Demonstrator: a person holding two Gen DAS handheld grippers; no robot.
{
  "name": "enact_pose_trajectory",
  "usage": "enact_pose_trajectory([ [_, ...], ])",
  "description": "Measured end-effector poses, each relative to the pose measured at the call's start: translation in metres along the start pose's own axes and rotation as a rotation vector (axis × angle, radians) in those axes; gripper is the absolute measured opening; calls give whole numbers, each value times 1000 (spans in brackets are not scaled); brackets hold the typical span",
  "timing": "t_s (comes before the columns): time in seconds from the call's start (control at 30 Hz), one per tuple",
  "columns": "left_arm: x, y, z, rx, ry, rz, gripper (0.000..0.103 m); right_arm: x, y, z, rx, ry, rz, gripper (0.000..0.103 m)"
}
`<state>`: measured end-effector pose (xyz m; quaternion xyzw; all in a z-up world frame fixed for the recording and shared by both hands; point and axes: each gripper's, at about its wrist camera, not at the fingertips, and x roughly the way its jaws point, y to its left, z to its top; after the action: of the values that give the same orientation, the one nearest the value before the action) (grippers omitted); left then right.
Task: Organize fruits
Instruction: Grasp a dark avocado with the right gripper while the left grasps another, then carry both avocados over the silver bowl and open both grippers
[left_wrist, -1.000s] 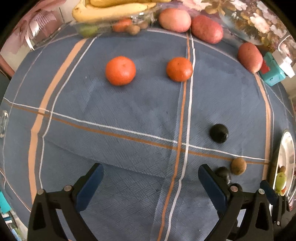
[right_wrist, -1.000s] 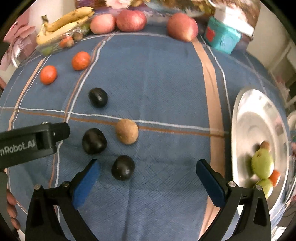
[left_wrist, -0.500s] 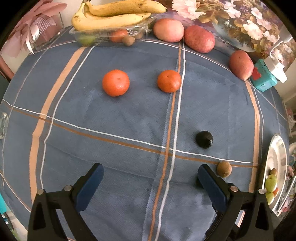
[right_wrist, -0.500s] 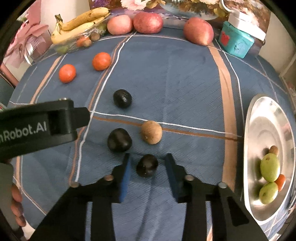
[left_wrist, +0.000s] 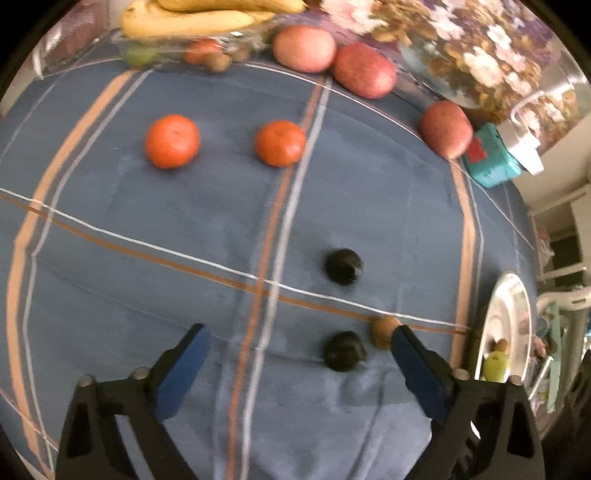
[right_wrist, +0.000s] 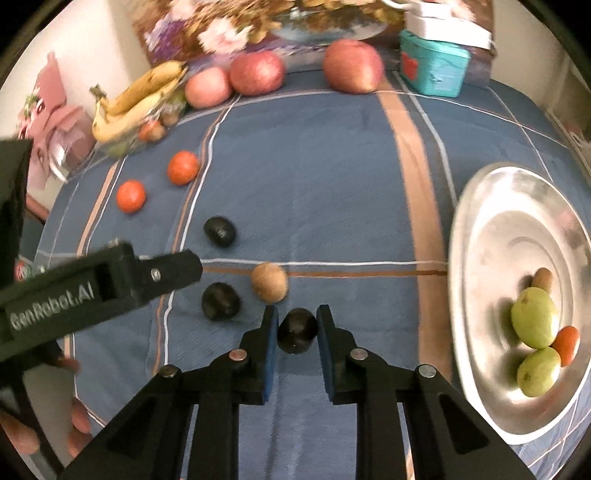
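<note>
Left hand-held gripper (left_wrist: 300, 345): jaws wide apart, just narrowed slightly, holding nothing. It hangs above the blue striped cloth (left_wrist: 207, 206) on the worktop. A dark fruit (left_wrist: 344, 350) lies on the cloth between the fingers, nearer the right one and clear of both pads. A brown fruit (left_wrist: 382, 331) sits just beside it, partly hidden by the right finger.

Far left edge: bananas (right_wrist: 136, 99) on a clear tray (right_wrist: 122, 146) with small fruits, blurred. Two oranges (right_wrist: 131, 195) (right_wrist: 183, 167) lie apart on the cloth in front of it. Three red apples (right_wrist: 207, 86) (right_wrist: 256, 72) (right_wrist: 352, 65) line the far edge; the first two touch, the third stands apart near a teal box (right_wrist: 434, 68).

Centre: another dark fruit (right_wrist: 219, 231) lies alone beyond the white stripe.

Right hand-held gripper (right_wrist: 294, 326): jaws closed tight on a plum (right_wrist: 297, 330), both blue pads pressing its sides. The plum is near black, smooth, roundish, faintly glossy. Whether it still touches the cloth, I cannot tell. It is just in front of the brown fruit, right of the second dark fruit.

Right: a steel plate (right_wrist: 491, 221) rests on the cloth, well apart from the gripped plum. It holds two green fruits (right_wrist: 533, 317) (right_wrist: 537, 371), touching, a small orange one (right_wrist: 567, 343) against them, and a small brown one (right_wrist: 542, 278) behind.
</note>
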<state>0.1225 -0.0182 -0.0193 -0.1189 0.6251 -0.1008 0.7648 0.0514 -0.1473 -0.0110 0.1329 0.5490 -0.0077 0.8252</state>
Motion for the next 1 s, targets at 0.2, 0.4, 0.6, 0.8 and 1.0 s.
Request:
enact_pose_trajectory([
  [0.2, 20, -18, -4, 30, 50, -28, 66, -9, -18, 4, 39, -18, 8, 22],
  [0.4, 30, -20, -5, 41, 55, -41, 31, -8, -27, 3, 60, -16, 11, 22],
  [0.6, 18, -16, -1, 23, 21, -53, 29, -16, -32, 6, 77, -38, 31, 22],
  [0.8, -11, -21, -2, 43, -53, -98, 29, -42, -66, 13, 170, -128, -5, 22],
  [1.0, -18, -69, -19, 167, -64, -175, 29, -67, -132, 10, 340, -219, -115, 22],
])
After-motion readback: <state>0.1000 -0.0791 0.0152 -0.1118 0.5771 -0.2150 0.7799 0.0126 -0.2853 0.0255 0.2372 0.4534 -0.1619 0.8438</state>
